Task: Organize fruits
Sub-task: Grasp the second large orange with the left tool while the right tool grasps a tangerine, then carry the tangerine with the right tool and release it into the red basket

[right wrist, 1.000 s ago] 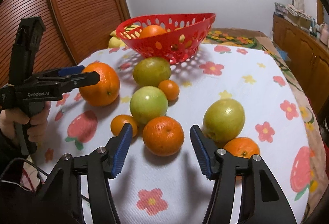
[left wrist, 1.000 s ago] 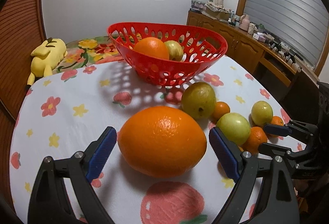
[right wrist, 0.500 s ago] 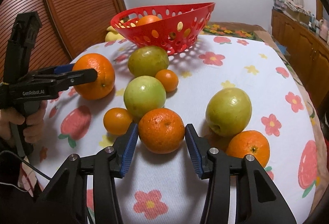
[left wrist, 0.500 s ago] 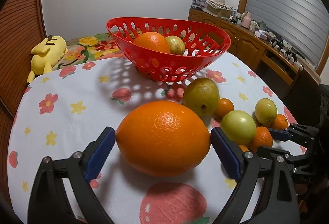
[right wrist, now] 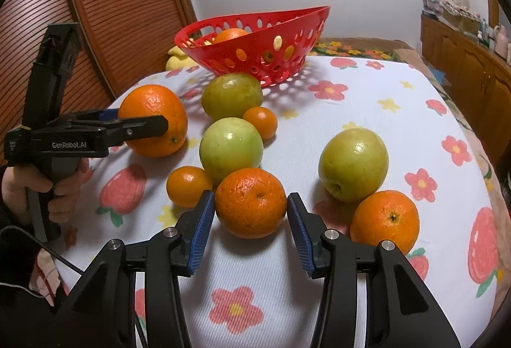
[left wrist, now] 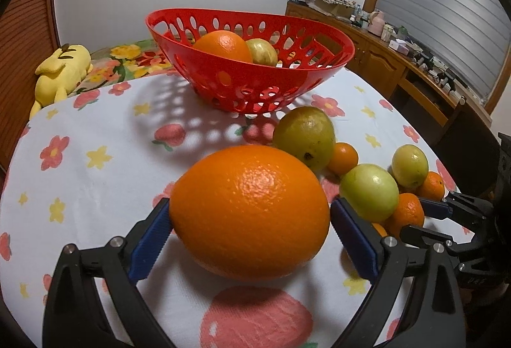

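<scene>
Two grippers working fruit on floral tablecloth (right wrist: pixel 367 86). Left gripper (left wrist: pixel 249 233) standing wide, jaws just been opening, large orange (left wrist: pixel 249 217) sitting between pads; left pad looking to be touching peel, right pad just clear. Right gripper (right wrist: pixel 250 220) narrowed, jaws just been closing around mandarin (right wrist: pixel 250 202), pads lying at its sides; whether pressing, cannot tell. Red basket (left wrist: pixel 287 83) sitting behind, holding orange and greenish fruit. Green fruits and small mandarins lying loose near basket.
</scene>
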A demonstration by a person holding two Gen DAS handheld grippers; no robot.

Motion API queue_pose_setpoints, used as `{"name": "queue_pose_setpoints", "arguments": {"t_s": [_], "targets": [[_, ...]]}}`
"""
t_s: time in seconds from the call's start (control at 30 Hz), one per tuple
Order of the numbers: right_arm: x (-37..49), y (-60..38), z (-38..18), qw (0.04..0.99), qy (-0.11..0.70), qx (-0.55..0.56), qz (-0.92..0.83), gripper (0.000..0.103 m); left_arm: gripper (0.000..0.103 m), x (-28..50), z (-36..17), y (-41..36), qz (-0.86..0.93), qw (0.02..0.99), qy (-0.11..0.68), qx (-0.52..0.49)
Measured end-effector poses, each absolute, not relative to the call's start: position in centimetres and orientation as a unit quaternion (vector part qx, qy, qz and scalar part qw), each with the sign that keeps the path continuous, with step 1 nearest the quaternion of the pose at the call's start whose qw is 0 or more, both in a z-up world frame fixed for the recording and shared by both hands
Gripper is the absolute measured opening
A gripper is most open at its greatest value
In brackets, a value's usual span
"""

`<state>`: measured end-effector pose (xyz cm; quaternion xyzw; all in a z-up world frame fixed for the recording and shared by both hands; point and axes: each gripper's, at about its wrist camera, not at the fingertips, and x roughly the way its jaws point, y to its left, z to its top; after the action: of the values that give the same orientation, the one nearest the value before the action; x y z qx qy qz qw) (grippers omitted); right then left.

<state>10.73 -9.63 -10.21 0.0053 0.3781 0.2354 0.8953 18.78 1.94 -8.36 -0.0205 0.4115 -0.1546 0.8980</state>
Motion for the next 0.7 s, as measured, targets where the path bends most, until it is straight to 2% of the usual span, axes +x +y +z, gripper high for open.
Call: {"name": "queue_pose_setpoints", "arguments": {"t_s": [0.7], "targets": [[10.94,-9.82,-10.37,0.893,0.38,0.016,0.241,0.048,0.095,19.0,-8.94,2.08,-0.155,0.892,0.424,-0.02]]}}
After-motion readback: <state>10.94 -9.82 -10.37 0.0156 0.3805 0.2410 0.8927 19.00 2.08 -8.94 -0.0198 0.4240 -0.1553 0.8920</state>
